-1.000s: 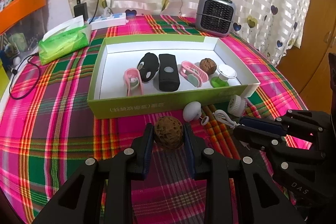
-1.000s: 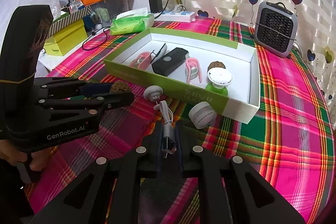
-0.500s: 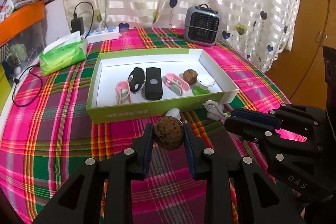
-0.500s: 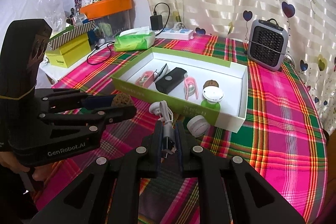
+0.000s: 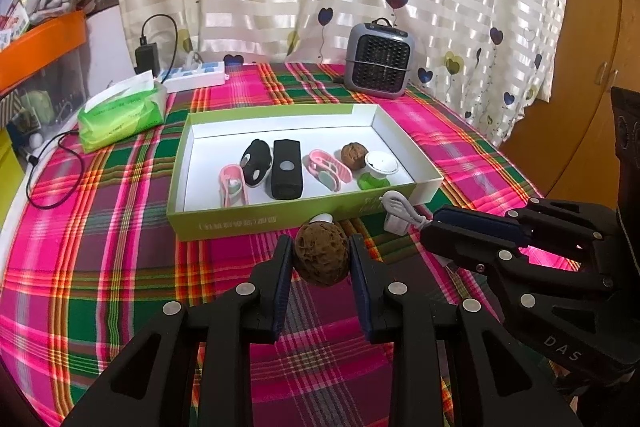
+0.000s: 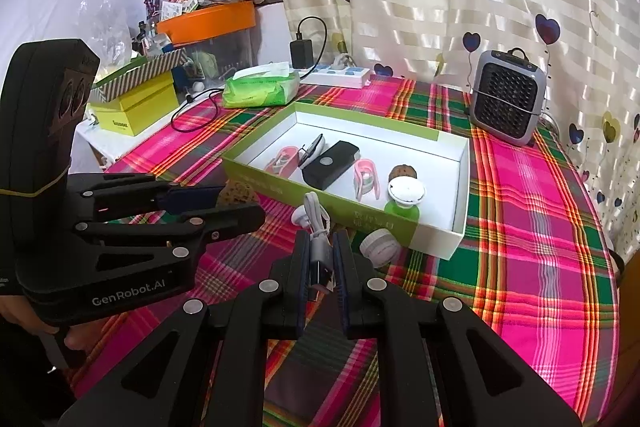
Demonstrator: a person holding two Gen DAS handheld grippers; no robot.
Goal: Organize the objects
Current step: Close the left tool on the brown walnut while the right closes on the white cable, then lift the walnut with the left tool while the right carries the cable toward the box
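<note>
— Nearest the lens: left gripper (image 5: 322, 259) clamped on a brown walnut (image 5: 321, 254), pads pressing both sides, nut raised clear of the plaid tablecloth (image 5: 100, 267).

— And alongside? Right gripper (image 6: 322, 259) pinched nearly shut on the USB plug of a white cable (image 6: 318, 227), cord looping up out of the fingers.

— Just beyond, near the table's front: small white round piece (image 6: 300, 217) and white round puck (image 6: 380, 247) lying on the cloth, close against the near wall of the green box (image 5: 260, 223).

— Inside the box, left to right: pink clip (image 5: 233, 185), black mouse (image 5: 256, 161), black power bank (image 5: 286, 169), second pink clip (image 5: 330, 169), second walnut (image 5: 354, 155), white-and-green suction cup (image 5: 378, 169) at the near right corner.

— Farther back: green tissue pack (image 5: 120, 115) toward the left edge, power strip (image 5: 196, 75) and grey mini heater (image 5: 380, 61) along the far edge, by the curtain.

— Step in hand, by the look of it: both picks made, items carried toward the box.

— Next move, likely: over the near wall, down onto bare white floor. Walnut probably beside its twin; apt to roll, so best released low. Cable wanting an open patch, loose cord kept from snagging the rim.
</note>
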